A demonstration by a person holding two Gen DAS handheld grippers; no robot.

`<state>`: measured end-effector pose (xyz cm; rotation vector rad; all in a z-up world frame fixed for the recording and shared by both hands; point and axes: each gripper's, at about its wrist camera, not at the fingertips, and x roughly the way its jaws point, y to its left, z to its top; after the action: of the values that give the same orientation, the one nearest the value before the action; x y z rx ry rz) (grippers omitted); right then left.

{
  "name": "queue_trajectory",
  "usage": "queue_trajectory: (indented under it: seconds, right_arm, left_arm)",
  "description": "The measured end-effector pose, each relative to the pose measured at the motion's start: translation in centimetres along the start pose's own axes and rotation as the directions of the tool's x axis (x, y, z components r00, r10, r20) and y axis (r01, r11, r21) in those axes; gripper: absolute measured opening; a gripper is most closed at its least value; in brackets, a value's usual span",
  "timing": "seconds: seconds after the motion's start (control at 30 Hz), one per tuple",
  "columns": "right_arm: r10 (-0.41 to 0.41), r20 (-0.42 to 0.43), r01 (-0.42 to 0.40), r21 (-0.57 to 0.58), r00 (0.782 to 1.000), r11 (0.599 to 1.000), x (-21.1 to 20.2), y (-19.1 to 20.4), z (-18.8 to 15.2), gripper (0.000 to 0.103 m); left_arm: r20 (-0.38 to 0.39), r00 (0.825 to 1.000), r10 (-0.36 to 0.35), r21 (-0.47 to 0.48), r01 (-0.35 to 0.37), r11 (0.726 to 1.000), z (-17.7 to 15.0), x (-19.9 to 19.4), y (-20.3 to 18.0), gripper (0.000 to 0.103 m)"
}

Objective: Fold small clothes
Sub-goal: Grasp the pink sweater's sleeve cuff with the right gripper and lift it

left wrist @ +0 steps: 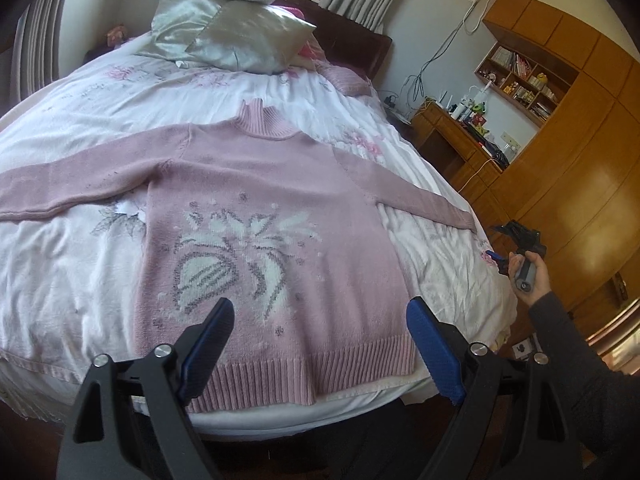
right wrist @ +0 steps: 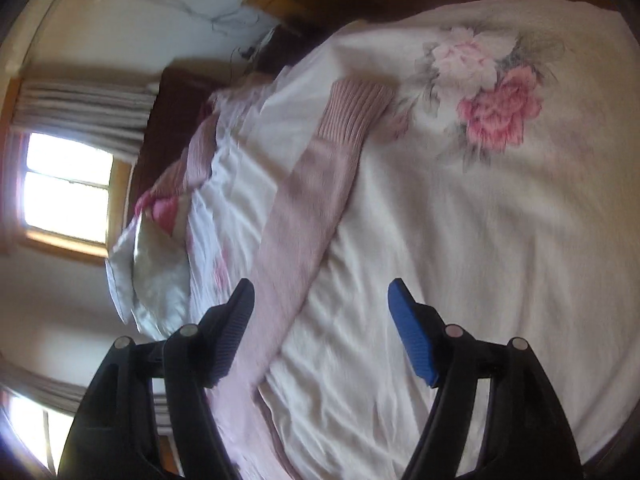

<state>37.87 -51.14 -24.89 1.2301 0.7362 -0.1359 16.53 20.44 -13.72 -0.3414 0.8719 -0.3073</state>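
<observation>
**Both claws wide open, sweater lying flat on the bed**

So here's how it sits. The pink sweater [left wrist: 264, 240] is spread out front-up on the bed [left wrist: 60, 280], collar pointing toward the pillows [left wrist: 240, 36], both sleeves stretched out sideways, ribbed hem hanging right at the near edge of the mattress. The white-and-grey knitted pattern on the chest is fully showing, no folds in the body at all.

The left gripper [left wrist: 320, 332] hovers above the hem end of the sweater with its blue-padded fingers [left wrist: 434, 356] spread far apart. Nothing between them, and as far as I can tell they aren't touching the knit, just hanging over it.

The right gripper [right wrist: 320, 328] is the same deal: jaws gaping, nothing pinched. Its camera is rolled sideways and a bit blurry. It's looking down the right sleeve [right wrist: 316, 200], which runs away from it across the white floral bedcover [right wrist: 500, 240] and ends in a ribbed cuff [right wrist: 352, 108] beside the big pink flower print. The sleeve passes under the left-side finger in that view, but whether the finger actually touches it I can't say.

In the left wrist view you can also see the person's right hand [left wrist: 534, 280] holding that gripper's handle off the bed's right side, near the wooden wardrobe [left wrist: 580, 160].
</observation>
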Motion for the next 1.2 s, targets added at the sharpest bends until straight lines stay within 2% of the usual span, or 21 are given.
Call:
queue_trajectory:
  seconds: [0.1, 0.3, 0.43, 0.53, 0.57, 0.7, 0.77, 0.8, 0.87, 0.9, 0.97, 1.03, 1.13, 1.2]
  right_arm:
    - [0.044, 0.062, -0.048, 0.065, 0.997, 0.997, 1.6, -1.1, 4.5, 0.060]
    - [0.025, 0.093, -0.035, 0.109, 0.995, 0.993, 5.5, -2.6, 9.6, 0.058]
    - [-0.009, 0.093, -0.001, 0.109, 0.996, 0.994, 7.5, -3.1, 11.5, 0.058]
    - [-0.034, 0.100, 0.022, 0.125, 0.994, 0.992, 8.4, -4.1, 11.6, 0.058]
    - [-0.030, 0.106, 0.016, 0.131, 0.994, 0.991, 8.6, -4.4, 11.8, 0.055]
    - [-0.019, 0.117, 0.005, 0.112, 0.993, 0.994, 9.6, -4.6, 12.7, 0.055]
    - [-0.016, 0.116, 0.004, 0.105, 0.993, 0.995, 10.1, -4.4, 13.1, 0.049]
    - [-0.023, 0.113, 0.012, 0.096, 0.993, 0.995, 10.3, -4.2, 13.3, 0.045]
    - [-0.059, 0.120, 0.051, 0.070, 0.991, 0.996, 10.2, -3.4, 13.5, 0.021]
    - [-0.055, 0.125, 0.049, 0.054, 0.991, 0.997, 10.0, -2.9, 13.5, 0.017]
    - [-0.038, 0.135, 0.035, 0.023, 0.990, 0.999, 9.4, -1.9, 13.3, 0.013]
    - [-0.027, 0.142, 0.033, -0.042, 0.990, 0.999, 8.3, 0.1, 12.8, 0.013]
    - [-0.002, 0.150, 0.026, -0.164, 0.989, 0.986, 6.8, 5.0, 11.0, 0.013]
    - [0.017, 0.152, 0.022, -0.254, 0.988, 0.967, 5.7, 8.7, 9.4, 0.013]
  left_arm:
    - [-0.024, 0.999, -0.024, -0.022, 0.023, 0.999, 0.6, 1.9, -0.3, 0.088]
    - [-0.042, 0.999, -0.016, -0.035, 0.015, 0.999, 1.5, 4.6, -0.8, 0.088]
    - [-0.060, 0.998, -0.021, -0.062, 0.017, 0.998, 1.6, 6.1, -0.5, 0.088]
    - [-0.069, 0.997, -0.026, -0.091, 0.019, 0.996, 1.5, 6.9, -0.1, 0.088]
    - [-0.070, 0.997, -0.027, -0.097, 0.020, 0.995, 1.5, 7.1, 0.0, 0.088]
    - [-0.056, 0.998, -0.034, -0.134, 0.026, 0.991, 1.2, 7.6, 0.7, 0.088]
    - [-0.017, 0.999, -0.029, -0.170, 0.026, 0.985, 1.1, 7.6, 1.4, 0.088]
    - [0.003, 0.999, -0.038, -0.202, 0.038, 0.979, 1.0, 7.5, 2.0, 0.089]
    - [0.025, 0.999, -0.046, -0.269, 0.051, 0.962, 1.0, 7.4, 3.1, 0.089]
    - [0.034, 0.999, -0.034, -0.290, 0.042, 0.956, 1.0, 7.2, 3.6, 0.089]
    - [0.040, 0.999, -0.008, -0.301, 0.020, 0.953, 0.9, 6.7, 4.2, 0.089]
    - [0.009, 1.000, -0.003, -0.302, 0.005, 0.953, 0.8, 6.6, 4.9, 0.089]
    - [-0.033, 0.998, -0.045, -0.324, 0.032, 0.946, 0.4, 6.3, 5.9, 0.089]
    - [-0.065, 0.993, -0.098, -0.364, 0.068, 0.929, 0.2, 6.2, 6.6, 0.088]
